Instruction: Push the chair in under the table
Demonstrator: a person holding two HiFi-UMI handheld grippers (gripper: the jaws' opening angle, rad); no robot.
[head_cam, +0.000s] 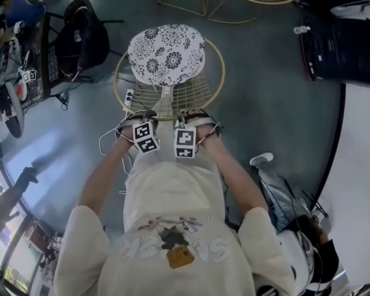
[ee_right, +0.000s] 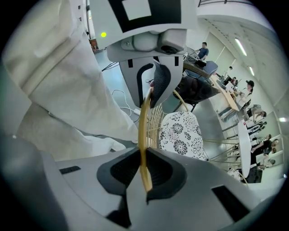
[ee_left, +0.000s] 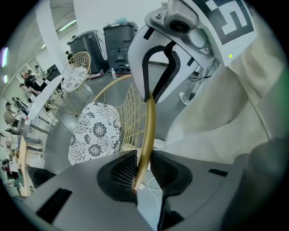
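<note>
The chair has a round gold wire back and a black-and-white flowered seat cushion [head_cam: 166, 53]. In the head view it stands on the grey floor straight ahead of the person. Both grippers point down at the near top of the gold back rim [head_cam: 221, 66], side by side. My left gripper [head_cam: 145, 120] is shut on the rim [ee_left: 147, 131], which runs up between its pads. Just to its right, my right gripper [head_cam: 188, 120] clamps the same rim [ee_right: 143, 135]. Each gripper view shows the other gripper holding the rim a short way along. The chair's legs are hidden.
A dark desk with an office chair [head_cam: 81, 34] stands at the far left. Another gold wire chair's legs [head_cam: 214, 14] are beyond the seat, and black bins [head_cam: 338, 43] at the far right. A white power strip [head_cam: 129, 98] and cables lie by the chair. Long tables with people [ee_right: 235, 101] run further off.
</note>
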